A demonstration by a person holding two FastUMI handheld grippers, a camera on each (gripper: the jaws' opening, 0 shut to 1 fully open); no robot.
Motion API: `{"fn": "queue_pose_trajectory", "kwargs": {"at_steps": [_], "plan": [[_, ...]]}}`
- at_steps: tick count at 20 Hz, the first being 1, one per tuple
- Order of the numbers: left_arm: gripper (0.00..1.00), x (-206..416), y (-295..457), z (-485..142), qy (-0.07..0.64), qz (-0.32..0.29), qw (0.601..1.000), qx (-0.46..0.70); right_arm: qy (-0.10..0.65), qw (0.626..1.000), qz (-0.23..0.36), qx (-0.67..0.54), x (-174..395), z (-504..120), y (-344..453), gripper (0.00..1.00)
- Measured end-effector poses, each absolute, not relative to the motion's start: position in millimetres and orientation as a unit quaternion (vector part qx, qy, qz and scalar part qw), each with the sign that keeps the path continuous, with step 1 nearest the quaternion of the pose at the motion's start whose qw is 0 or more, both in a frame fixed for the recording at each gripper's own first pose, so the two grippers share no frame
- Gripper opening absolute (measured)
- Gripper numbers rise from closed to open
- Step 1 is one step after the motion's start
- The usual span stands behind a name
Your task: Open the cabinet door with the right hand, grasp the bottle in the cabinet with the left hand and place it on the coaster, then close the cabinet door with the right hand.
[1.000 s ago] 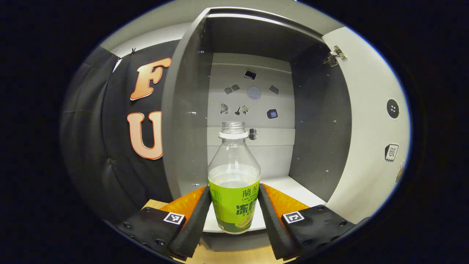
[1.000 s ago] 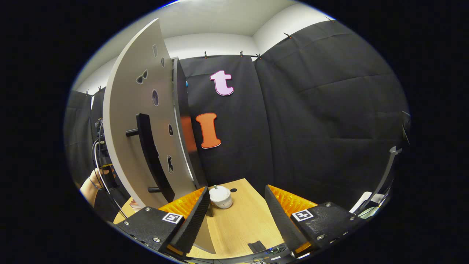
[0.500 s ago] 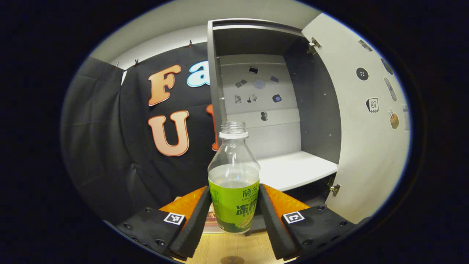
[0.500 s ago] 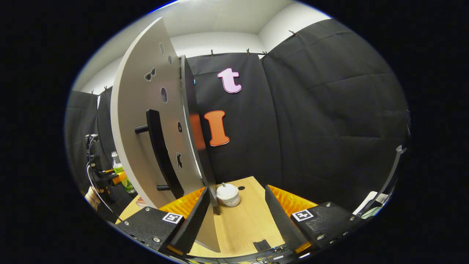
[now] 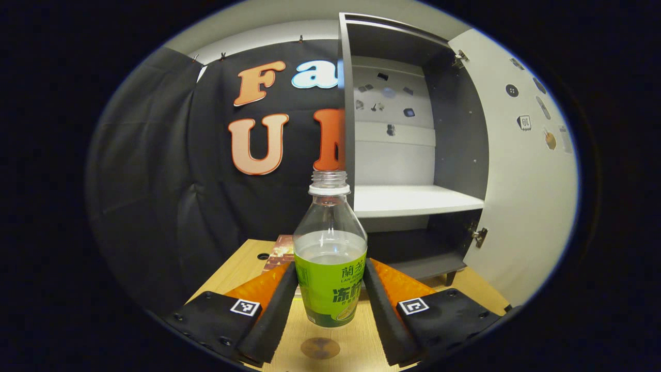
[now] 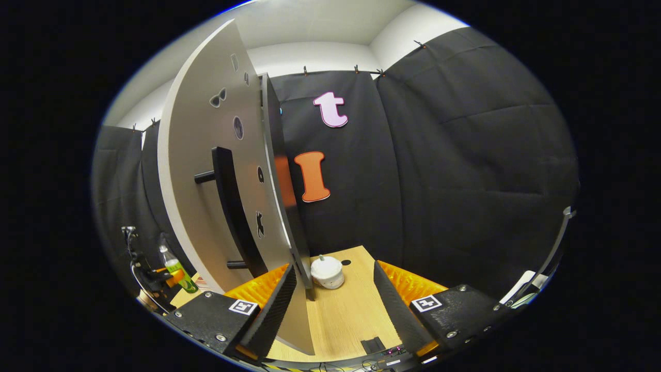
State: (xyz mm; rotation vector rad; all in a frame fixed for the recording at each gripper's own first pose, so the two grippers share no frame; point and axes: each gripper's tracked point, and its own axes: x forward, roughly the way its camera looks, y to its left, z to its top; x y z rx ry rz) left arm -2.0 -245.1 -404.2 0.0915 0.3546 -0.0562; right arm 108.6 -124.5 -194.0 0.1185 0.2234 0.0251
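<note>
Both left gripper (image 5: pixel 330 289) fingers clamp the uncapped, green-labelled, half-full bottle (image 5: pixel 329 258); right gripper (image 6: pixel 334 299) fingers wide

Wooden table (image 5: pixel 356 346) w/ light grain carries the cabinet (image 5: pixel 413 155), standing on short legs toward the back. Round brown coaster (image 5: pixel 320 347) lies flat on the tabletop near the front edge. Small white lidded pot (image 6: pixel 327 272) sits on the table beside the cabinet's door side. Cabinet's white shelf (image 5: pixel 413 199) is bare.
</note>
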Motion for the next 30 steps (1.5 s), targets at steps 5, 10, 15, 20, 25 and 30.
{"fn": "queue_pose_trajectory", "kwargs": {"at_steps": [5,10,15,20,25,30], "plan": [[0.83,-13,-223,-490,0.228,-0.007,0.973,0.021,0.120,0.991,-0.001,0.052,107,-195,-127,0.99],[0.83,-22,-211,-536,0.258,0.007,0.966,0.004,0.126,0.991,-0.014,0.045,104,-196,-128,0.99],[0.81,-35,-209,-562,0.267,0.015,0.963,0.014,0.133,0.990,-0.013,0.038,103,-197,-121,0.99],[0.84,-41,-200,-572,0.263,0.028,0.964,0.017,0.135,0.990,-0.008,0.035,104,-197,-114,0.99],[0.85,-61,-201,-575,0.276,0.035,0.960,0.017,0.140,0.990,-0.002,0.028,104,-200,-109,0.99],[0.91,-67,-207,-560,0.274,0.032,0.961,0.029,0.139,0.990,-0.001,0.030,103,-201,-108,0.99]]}}
